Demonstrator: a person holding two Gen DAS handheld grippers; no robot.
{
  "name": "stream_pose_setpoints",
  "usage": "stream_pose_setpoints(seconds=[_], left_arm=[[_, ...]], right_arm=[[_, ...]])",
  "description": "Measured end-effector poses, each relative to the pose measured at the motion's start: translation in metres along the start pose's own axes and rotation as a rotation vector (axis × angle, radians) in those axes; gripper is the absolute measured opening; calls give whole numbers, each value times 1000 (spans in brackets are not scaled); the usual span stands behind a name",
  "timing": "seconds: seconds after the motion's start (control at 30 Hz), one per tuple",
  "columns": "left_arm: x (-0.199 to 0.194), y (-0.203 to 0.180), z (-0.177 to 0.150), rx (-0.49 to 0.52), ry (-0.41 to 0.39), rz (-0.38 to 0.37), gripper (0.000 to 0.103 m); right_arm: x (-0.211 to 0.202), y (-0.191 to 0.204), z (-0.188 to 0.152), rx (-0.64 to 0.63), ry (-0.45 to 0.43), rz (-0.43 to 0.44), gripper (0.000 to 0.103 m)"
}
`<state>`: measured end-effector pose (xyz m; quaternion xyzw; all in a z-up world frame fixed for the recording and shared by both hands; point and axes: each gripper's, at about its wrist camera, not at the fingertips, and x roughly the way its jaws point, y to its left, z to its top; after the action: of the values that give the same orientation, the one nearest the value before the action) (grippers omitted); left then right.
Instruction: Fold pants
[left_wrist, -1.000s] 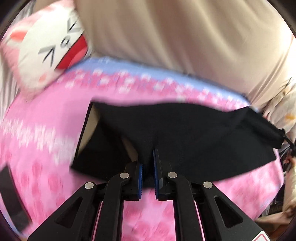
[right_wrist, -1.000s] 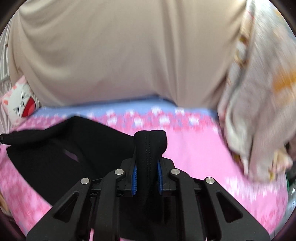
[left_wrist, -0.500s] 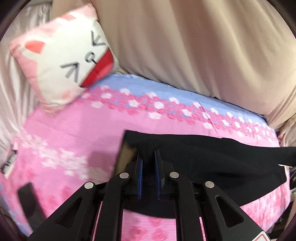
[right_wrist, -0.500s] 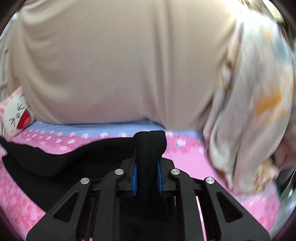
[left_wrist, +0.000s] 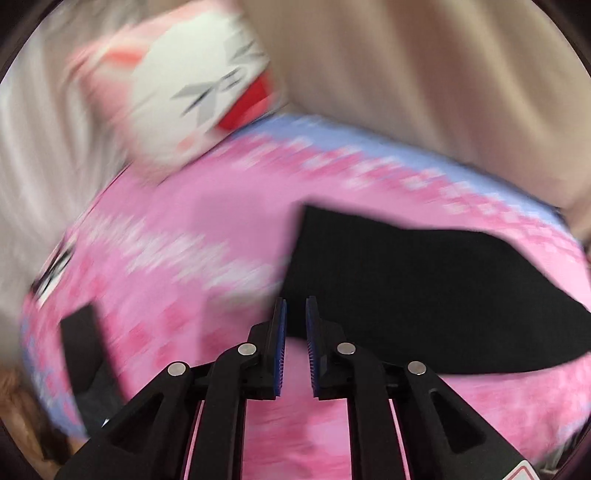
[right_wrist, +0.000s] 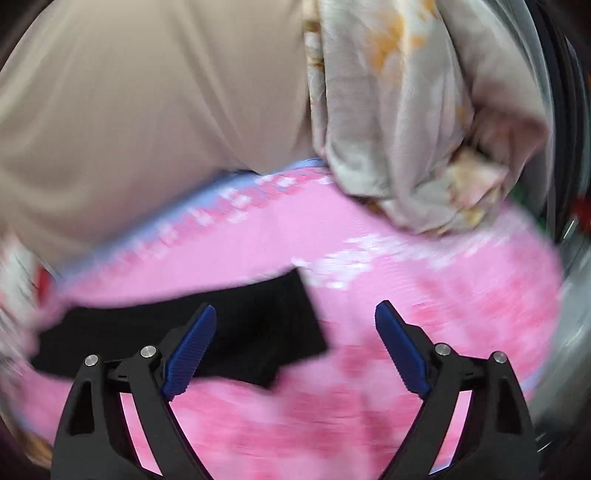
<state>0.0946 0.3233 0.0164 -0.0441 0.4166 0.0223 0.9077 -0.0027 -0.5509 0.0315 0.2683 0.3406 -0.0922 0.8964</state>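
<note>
The black pants (left_wrist: 424, 284) lie flat on the pink floral bedsheet (left_wrist: 177, 266), stretched out in a long band. In the right wrist view their end (right_wrist: 229, 332) lies just ahead and left of my fingers. My left gripper (left_wrist: 294, 306) has its jaws nearly together with a narrow gap, at the pants' near left edge, and nothing shows between them. My right gripper (right_wrist: 295, 314) is wide open and empty, above the sheet just right of the pants' end.
A pink and white cat-face pillow (left_wrist: 192, 85) sits at the back left. A beige curtain (right_wrist: 147, 103) hangs behind the bed. A bundled floral blanket (right_wrist: 406, 129) lies at the back right. A dark flat object (left_wrist: 85, 343) lies on the sheet's left edge.
My right gripper has opened and let go of the pants, which now lie flat. My left gripper has drawn back to the pants' edge, with no fabric between its jaws. Both views are blurred by motion.
</note>
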Motion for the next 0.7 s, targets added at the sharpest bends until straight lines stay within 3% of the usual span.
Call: stream_pose_setpoints(seconds=[0.07, 0.13, 0.17, 0.2, 0.23, 0.27, 0.3, 0.37, 0.43, 0.47, 0.5, 0.57, 0.6, 0.67, 0.7], left_arm=[[-5, -43, 11, 48, -46, -62, 37], [-4, -81, 13, 75, -70, -121, 46], [-2, -95, 12, 84, -70, -153, 46], [3, -112, 9, 91, -57, -190, 46], [8, -126, 5, 101, -38, -224, 46], [14, -138, 2, 113, -23, -249, 46], [19, -149, -2, 124, -11, -256, 46], [32, -172, -9, 158, 19, -244, 46], [41, -183, -16, 165, 48, -228, 46], [44, -184, -20, 162, 60, -225, 46], [48, -182, -26, 155, 71, -225, 46], [55, -175, -37, 144, 95, -210, 48], [61, -172, -42, 145, 107, -196, 48], [70, -166, -53, 139, 131, -169, 48], [78, -163, -56, 125, 157, -161, 48]], right_arm=[[24, 0, 8, 85, 96, 16, 86], [59, -12, 5, 234, 242, 52, 84], [77, -18, 2, 289, 307, 68, 82], [96, -21, -1, 332, 366, 90, 61], [114, -22, -4, 343, 420, 70, 29], [122, -20, -5, 348, 442, 55, 13], [128, -14, 2, 346, 436, 51, 8], [110, 12, 19, 265, 346, 88, 8], [60, 53, 43, 123, 167, 231, 8], [39, 66, 47, 56, 101, 259, 8], [21, 73, 45, -26, 45, 224, 8], [23, 60, 27, -106, 60, 110, 16], [43, 34, 5, -94, 149, 8, 17], [64, -6, -24, -1, 267, -108, 20], [65, -28, -38, 77, 278, -141, 20]])
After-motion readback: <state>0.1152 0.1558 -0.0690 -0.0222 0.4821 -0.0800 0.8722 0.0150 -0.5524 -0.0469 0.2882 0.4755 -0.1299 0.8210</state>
